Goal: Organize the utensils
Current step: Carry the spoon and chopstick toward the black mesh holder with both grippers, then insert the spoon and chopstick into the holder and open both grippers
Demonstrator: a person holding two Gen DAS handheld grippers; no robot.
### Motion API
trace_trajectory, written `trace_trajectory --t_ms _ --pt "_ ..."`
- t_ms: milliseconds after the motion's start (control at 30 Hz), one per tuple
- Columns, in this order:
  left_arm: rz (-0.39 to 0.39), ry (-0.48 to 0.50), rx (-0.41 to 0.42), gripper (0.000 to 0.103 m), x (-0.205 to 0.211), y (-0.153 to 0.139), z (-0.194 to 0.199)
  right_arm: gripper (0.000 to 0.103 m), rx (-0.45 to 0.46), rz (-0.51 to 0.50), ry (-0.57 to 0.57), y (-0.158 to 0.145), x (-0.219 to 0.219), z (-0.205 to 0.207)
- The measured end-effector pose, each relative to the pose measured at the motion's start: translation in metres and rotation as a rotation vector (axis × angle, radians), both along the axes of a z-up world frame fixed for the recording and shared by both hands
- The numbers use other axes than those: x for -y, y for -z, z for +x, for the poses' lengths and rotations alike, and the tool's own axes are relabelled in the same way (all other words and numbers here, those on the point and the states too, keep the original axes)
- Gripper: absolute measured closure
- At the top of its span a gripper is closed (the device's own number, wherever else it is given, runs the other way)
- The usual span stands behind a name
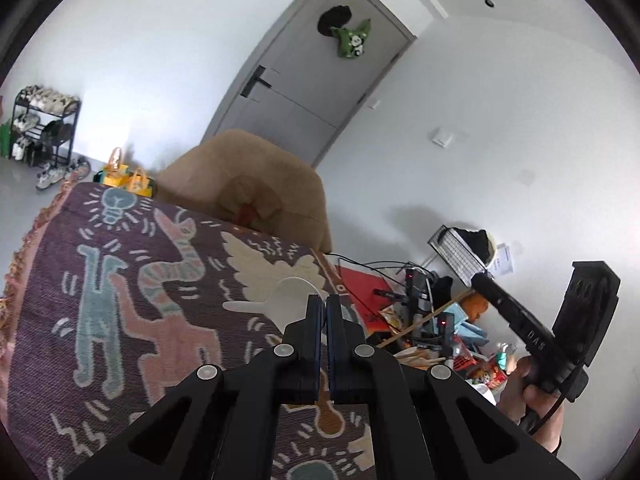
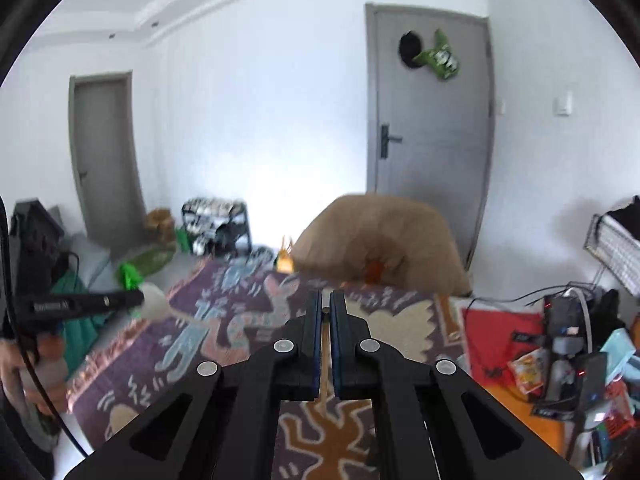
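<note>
Left gripper (image 1: 323, 312) is clenching its fingers on a white spatula (image 1: 280, 298), long axis crosswise; right gripper (image 2: 325, 308) is clenching a thin wooden stick (image 2: 325, 364) lengthwise.

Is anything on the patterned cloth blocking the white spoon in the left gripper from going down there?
Nothing visible does. The left gripper holds the white spoon above the patterned cloth, which looks bare beneath it. The clutter lies past the cloth's right edge, the tan chair beyond its far edge.
</note>
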State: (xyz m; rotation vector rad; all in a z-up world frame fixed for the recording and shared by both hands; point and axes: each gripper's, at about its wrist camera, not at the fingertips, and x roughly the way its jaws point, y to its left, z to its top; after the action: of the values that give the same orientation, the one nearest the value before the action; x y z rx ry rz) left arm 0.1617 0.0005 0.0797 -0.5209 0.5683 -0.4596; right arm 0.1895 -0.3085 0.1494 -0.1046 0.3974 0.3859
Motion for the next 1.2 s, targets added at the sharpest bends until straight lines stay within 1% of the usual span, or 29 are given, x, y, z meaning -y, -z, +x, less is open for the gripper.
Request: trace_trajectory --t_ms 133,267,400,500,633,667,700,733,767,800,967,1033,1100,1200 --pt "0.017 0.049 0.014 0.102 0.025 -0.01 0.005 0.098 0.037 0.018 0.049 -0.011 0.022 -0.003" --pt "0.018 0.106 0.017 0.102 0.05 -0.015 0.012 0.098 0.046 0.032 0.09 -0.014 0.041 -0.001" --pt "0.017 0.154 0.014 0.102 0.073 -0.02 0.019 0.098 0.061 0.01 0.116 -0.009 0.05 0.0" --pt "0.011 0.192 0.016 0.102 0.089 -0.024 0.023 0.098 0.043 0.02 0.108 0.0 0.056 0.003" --pt "0.0 0.233 0.004 0.102 0.107 -0.028 0.03 0.098 0.009 -0.009 0.131 0.016 0.057 0.014" --pt "-0.006 0.246 -0.002 0.102 0.112 -0.029 0.032 0.096 -0.006 -0.008 0.132 0.019 0.059 0.016" --pt "-0.01 0.257 -0.007 0.102 0.116 -0.029 0.034 0.085 -0.026 -0.001 0.131 0.023 0.061 0.019" --pt "-0.012 0.267 -0.013 0.102 0.12 -0.029 0.036 0.077 -0.03 0.005 0.142 0.026 0.065 0.019" --pt "-0.013 0.278 -0.019 0.102 0.125 -0.03 0.038 0.065 -0.028 0.008 0.151 0.028 0.068 0.018" --pt "-0.013 0.285 -0.023 0.102 0.129 -0.03 0.04 0.06 -0.026 0.011 0.158 0.029 0.072 0.018" --pt "-0.024 0.336 -0.053 0.102 0.15 -0.031 0.047 0.059 -0.074 0.087 0.208 0.045 0.104 0.01" --pt "-0.025 0.352 -0.07 0.102 0.158 -0.031 0.049 0.054 -0.088 0.103 0.239 0.054 0.116 0.007" --pt "-0.026 0.363 -0.095 0.102 0.164 -0.03 0.053 0.047 -0.099 0.116 0.277 0.067 0.128 0.0" --pt "-0.025 0.378 -0.116 0.102 0.173 -0.031 0.056 0.046 -0.123 0.133 0.324 0.084 0.141 -0.007"
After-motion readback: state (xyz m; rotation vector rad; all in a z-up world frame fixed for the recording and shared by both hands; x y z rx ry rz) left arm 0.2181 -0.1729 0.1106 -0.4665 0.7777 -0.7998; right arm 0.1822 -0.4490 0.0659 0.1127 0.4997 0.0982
